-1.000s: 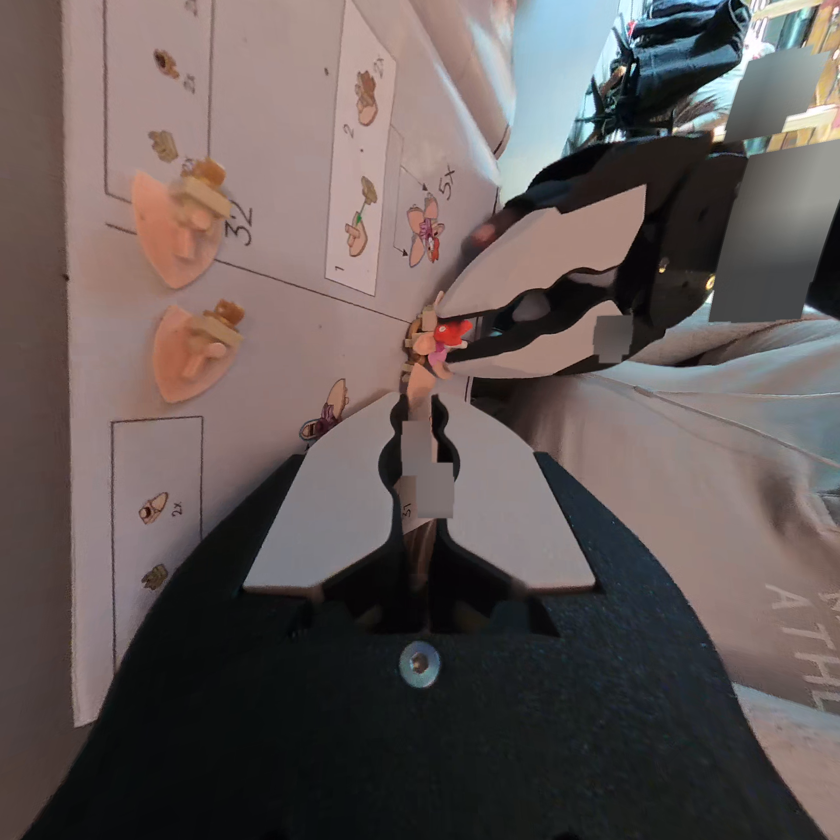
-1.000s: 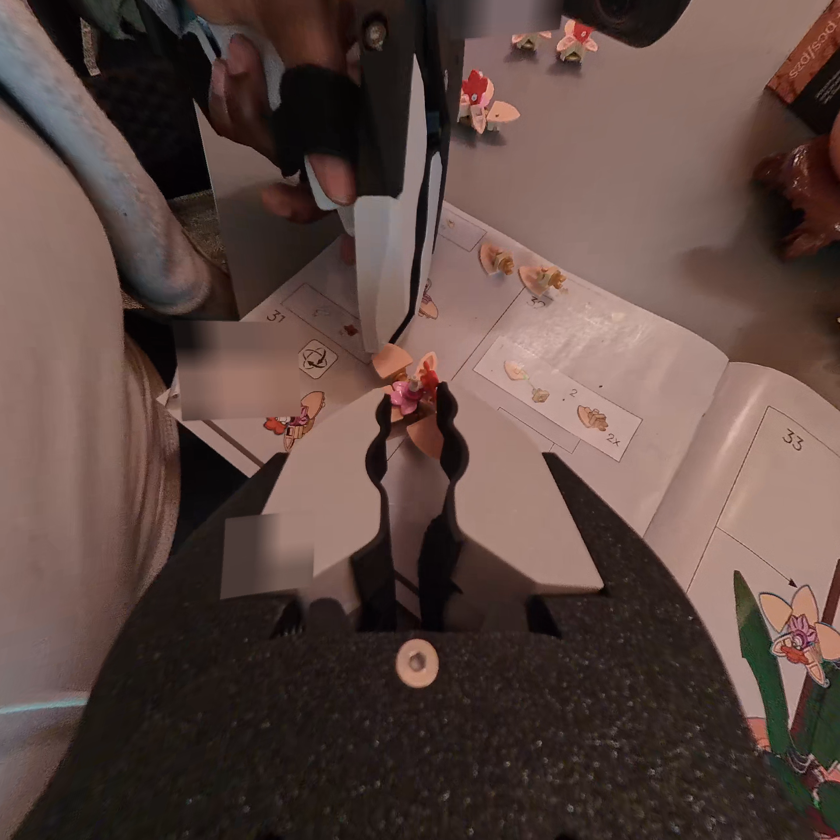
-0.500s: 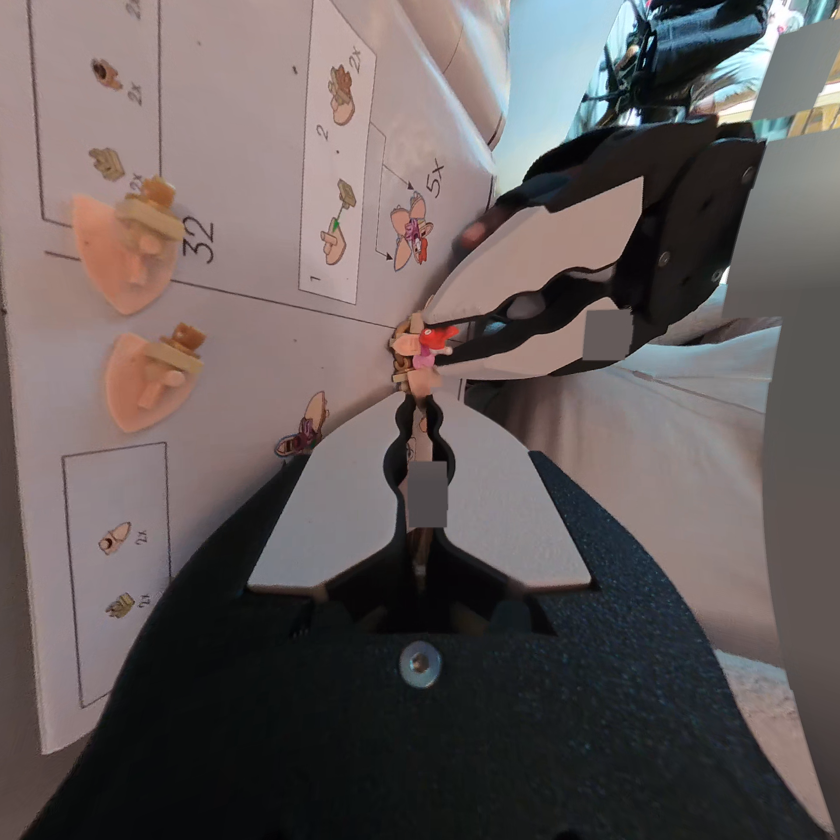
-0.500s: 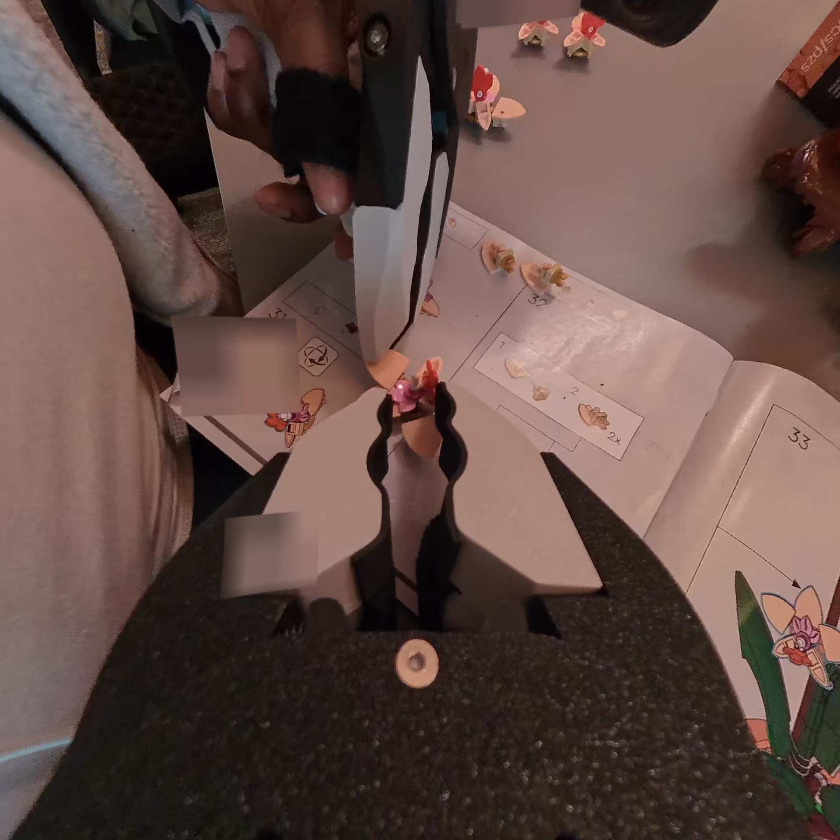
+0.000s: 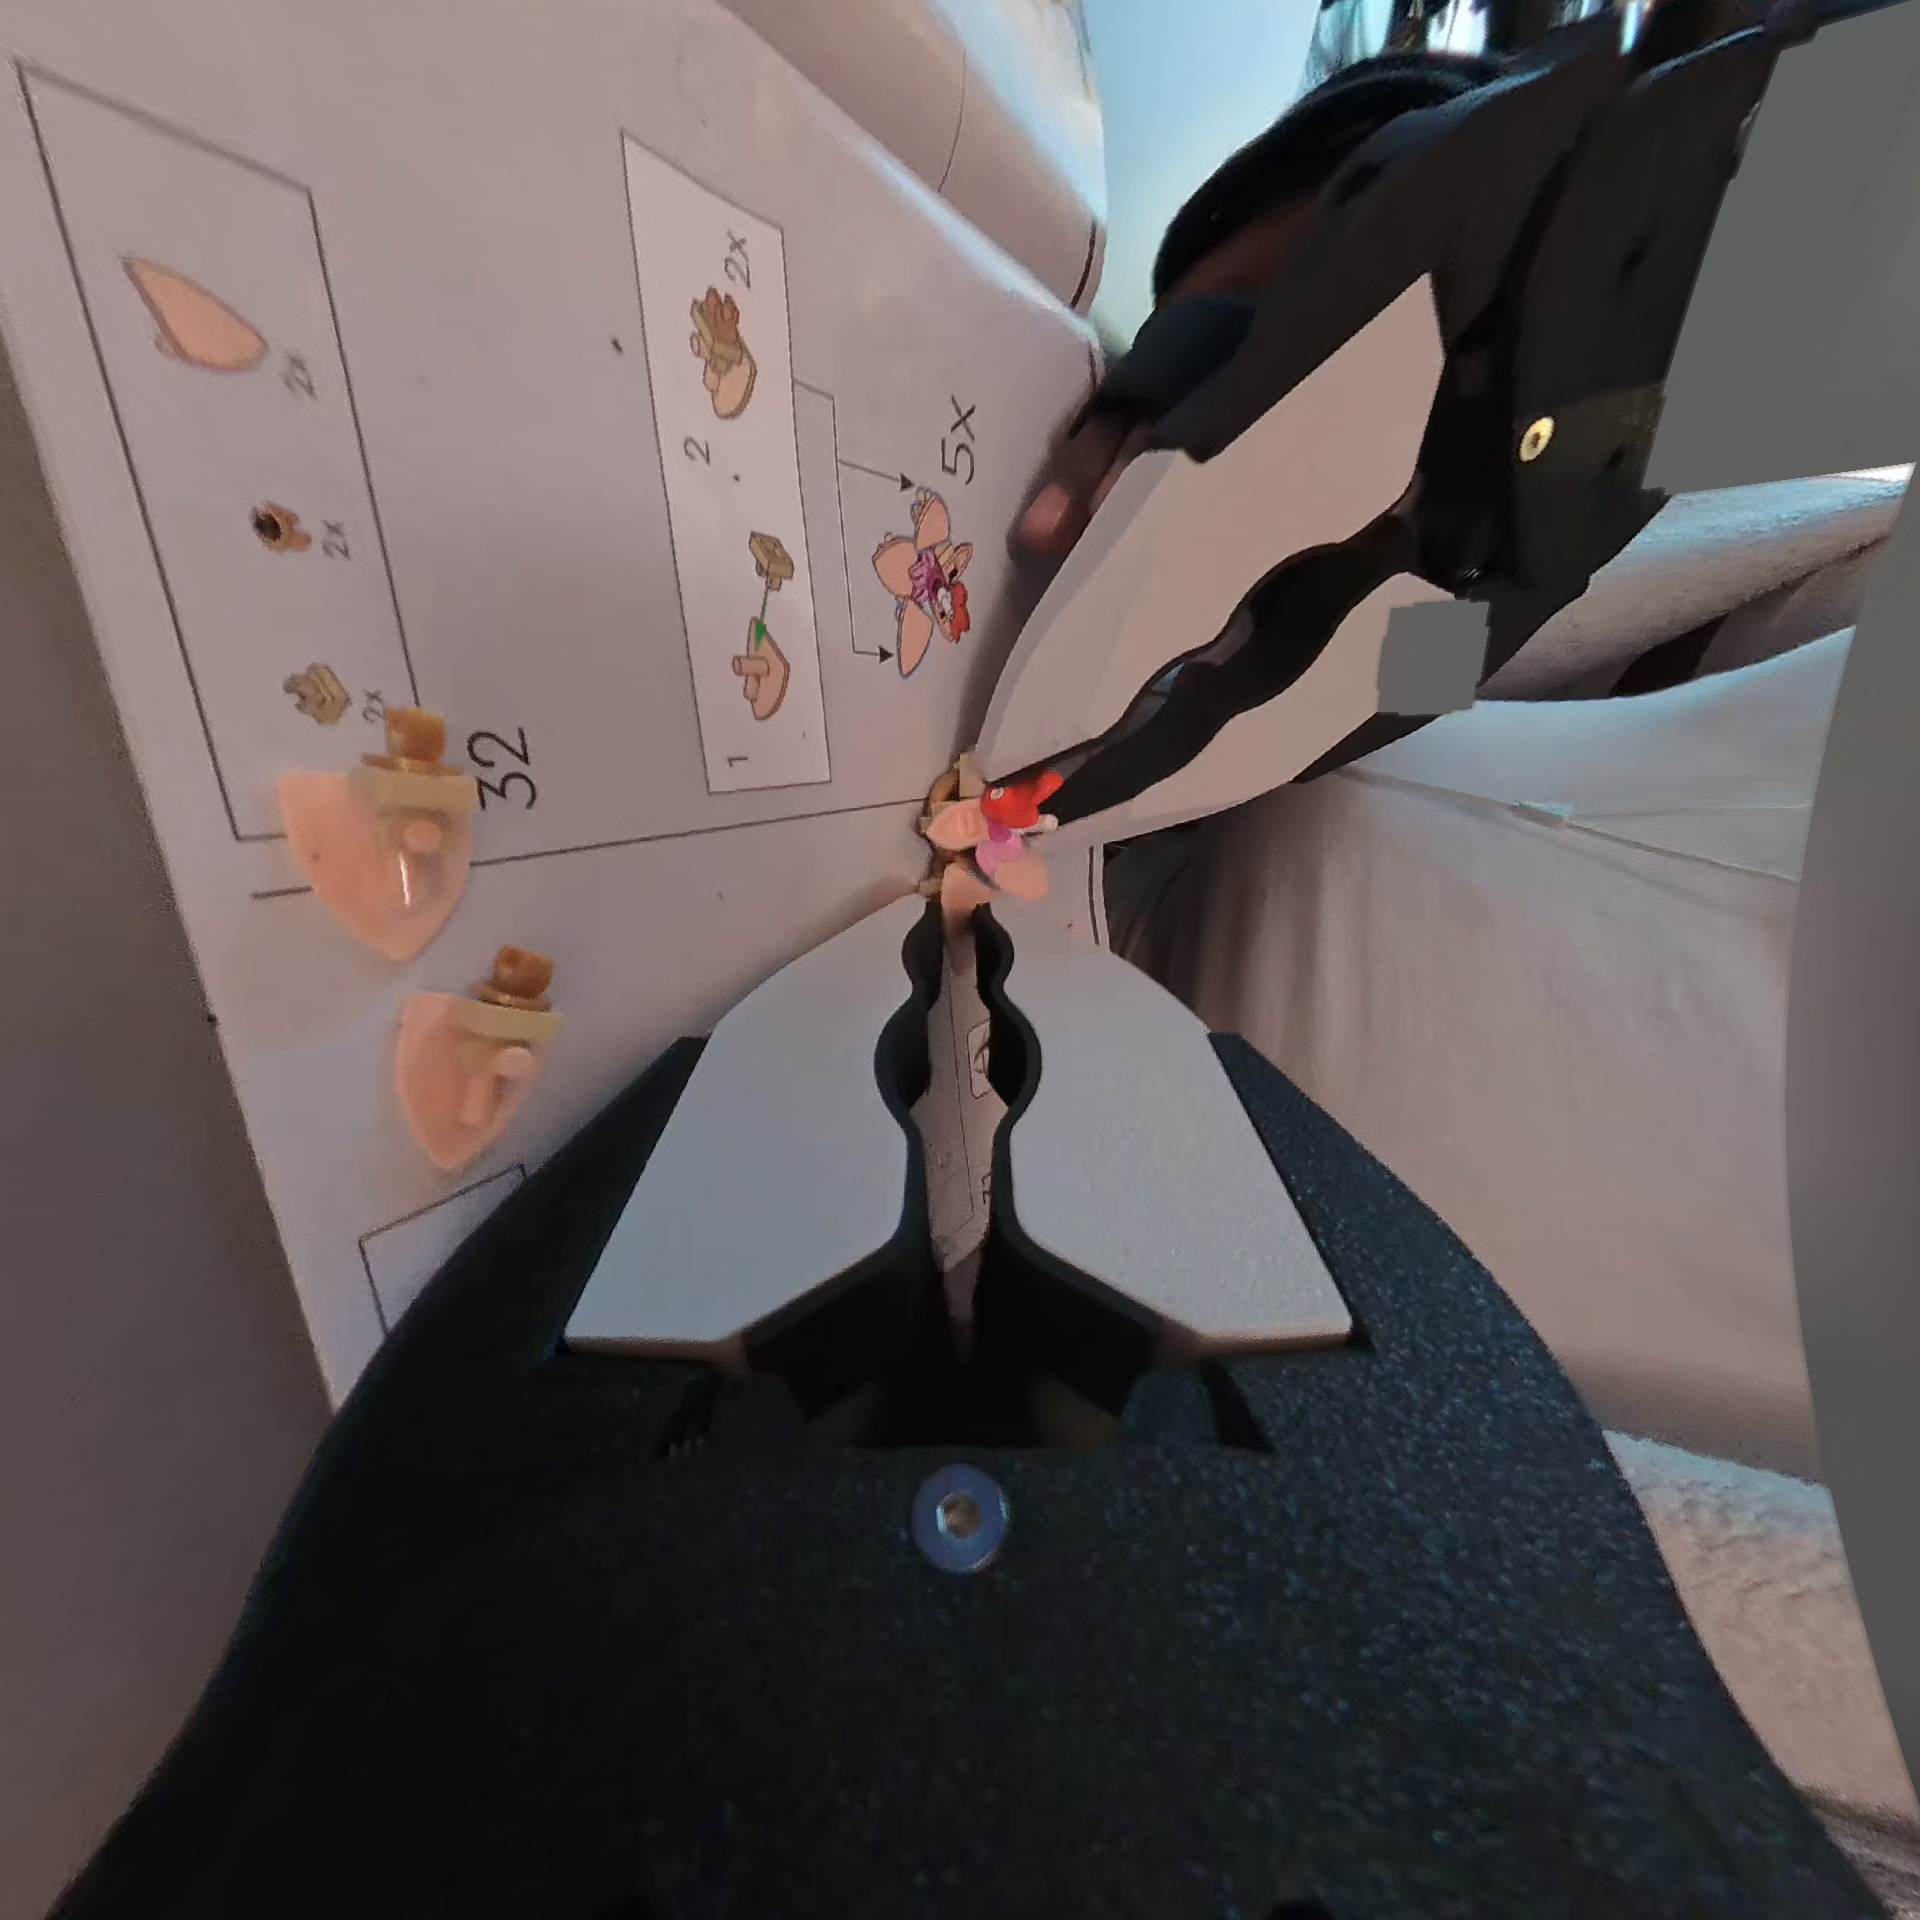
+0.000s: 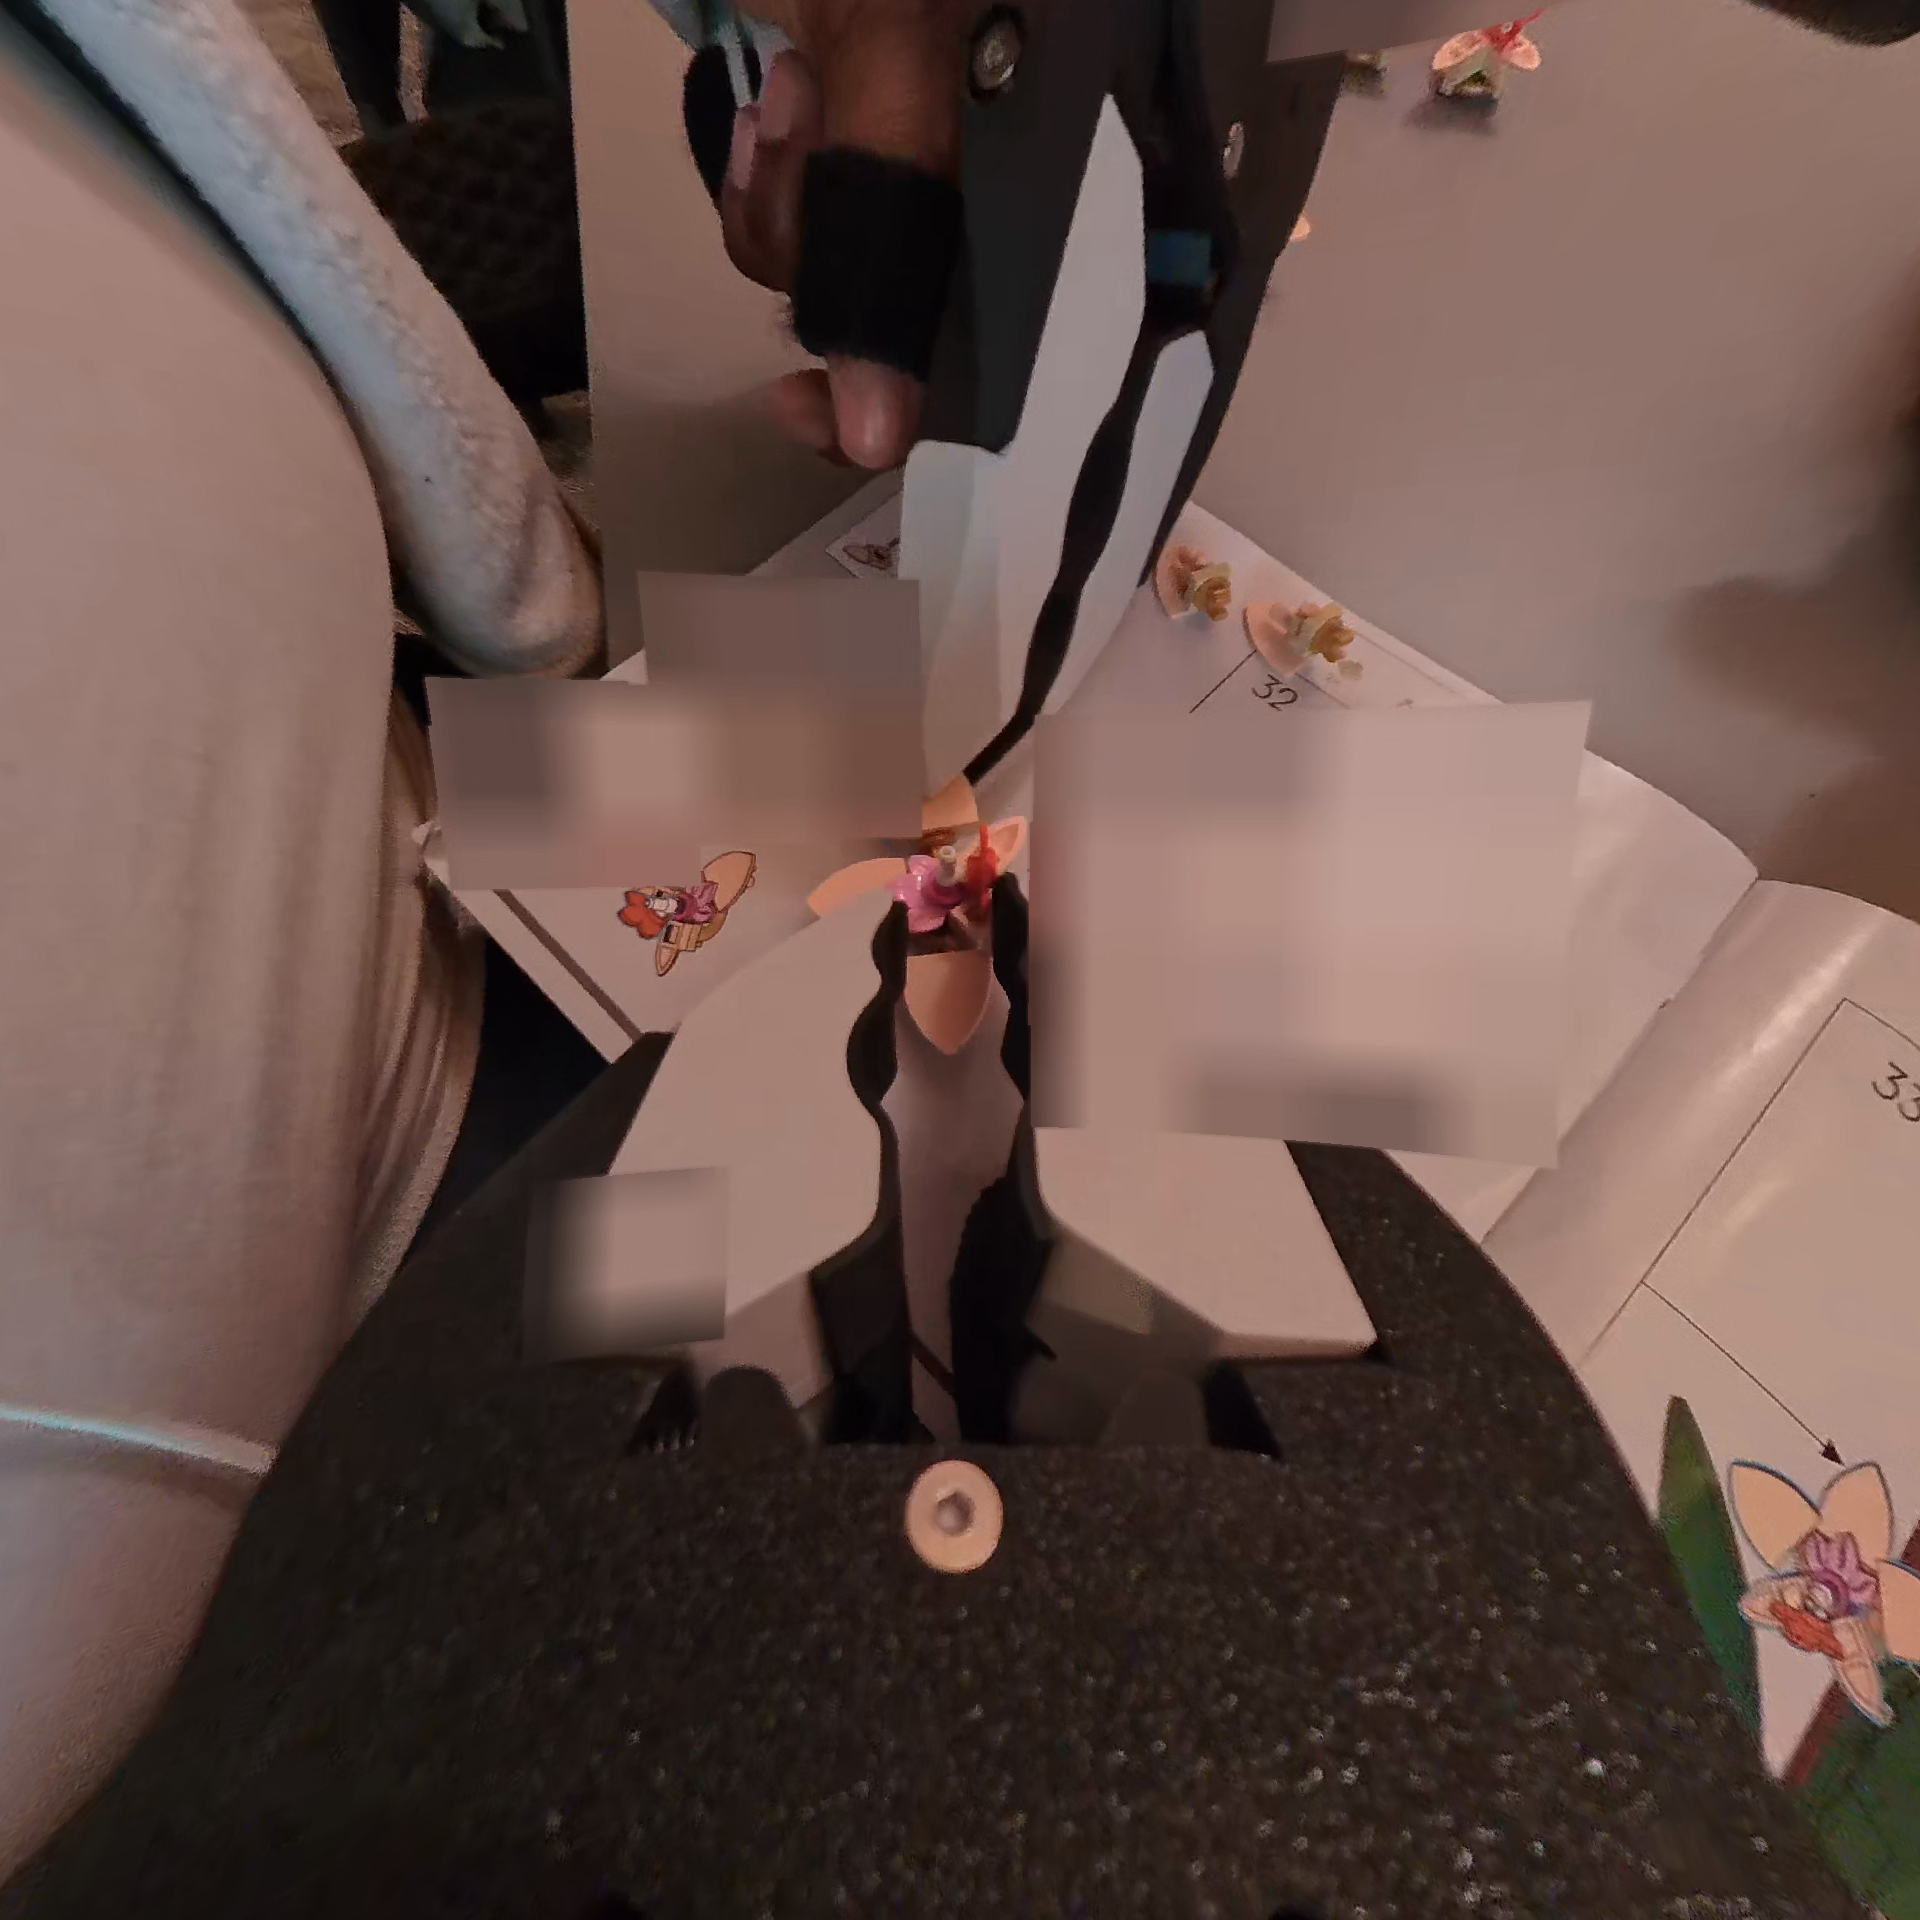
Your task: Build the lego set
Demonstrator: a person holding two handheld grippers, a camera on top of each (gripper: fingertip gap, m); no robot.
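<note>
A small lego flower [image 5: 961, 826] with peach petals, a pink centre and a red piece hangs in the air above the open instruction booklet [image 5: 520, 416]. My left gripper [image 5: 956, 930] is shut on one peach petal from below. My right gripper [image 5: 1023, 795] comes in from the upper right and is shut on the flower's red and pink core. In the right wrist view the flower [image 6: 925, 883] sits at my right gripper's [image 6: 948, 904] tips, one petal lying between the fingers. The left gripper [image 6: 966, 774] pinches the top petal from above.
Two loose peach petal sub-assemblies [image 5: 384, 852] [image 5: 473, 1081] lie on the booklet page; they also show in the right wrist view [image 6: 1195, 587] [image 6: 1299, 634]. A finished flower [image 6: 1475, 52] stands far off on the grey table [image 6: 1558, 364]. The person's light clothing [image 6: 156, 727] fills the left. The tips of both grippers are at nearly the same place.
Both grippers have kept their hold on the flower. The left gripper has tilted against the booklet, and the petal pieces on the page have slid down and right in its view.
</note>
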